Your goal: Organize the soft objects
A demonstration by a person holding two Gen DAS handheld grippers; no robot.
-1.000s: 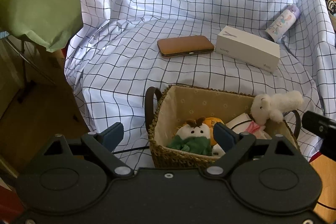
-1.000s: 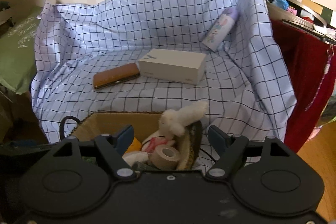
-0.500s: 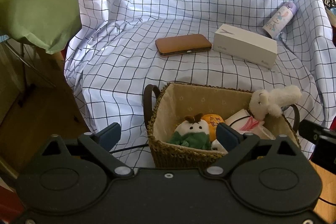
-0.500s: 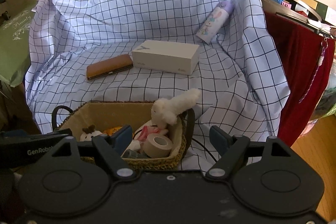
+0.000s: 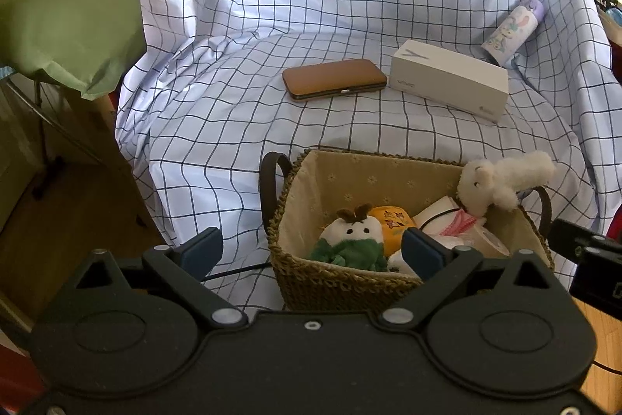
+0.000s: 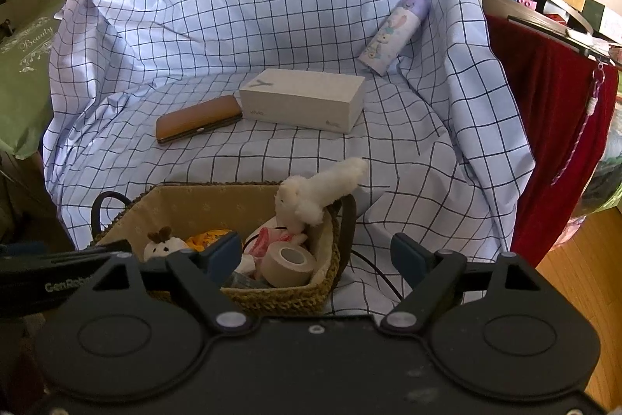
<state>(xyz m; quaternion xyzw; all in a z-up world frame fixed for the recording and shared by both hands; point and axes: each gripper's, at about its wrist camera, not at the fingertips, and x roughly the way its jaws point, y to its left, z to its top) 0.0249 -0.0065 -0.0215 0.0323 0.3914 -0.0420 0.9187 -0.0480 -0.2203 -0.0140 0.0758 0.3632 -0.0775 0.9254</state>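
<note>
A blue checked sheet (image 5: 241,111) drapes the whole surface, and the woven basket (image 5: 334,282) at its near edge serves as landmark. Inside the basket lie a green-scarfed plush (image 5: 352,238), an orange plush (image 5: 388,220) and a tape roll (image 6: 289,261); a white fluffy bunny (image 5: 501,183) hangs over its far right rim. Beyond the basket sit a brown case (image 5: 334,84), a white box (image 5: 449,84) and a printed bottle (image 5: 513,30). The left tool (image 5: 311,251) is released and empty; the right tool (image 6: 315,255) is opening, nothing between its jaws. The bunny looks light and squashy, likely best pinched across its body.
</note>
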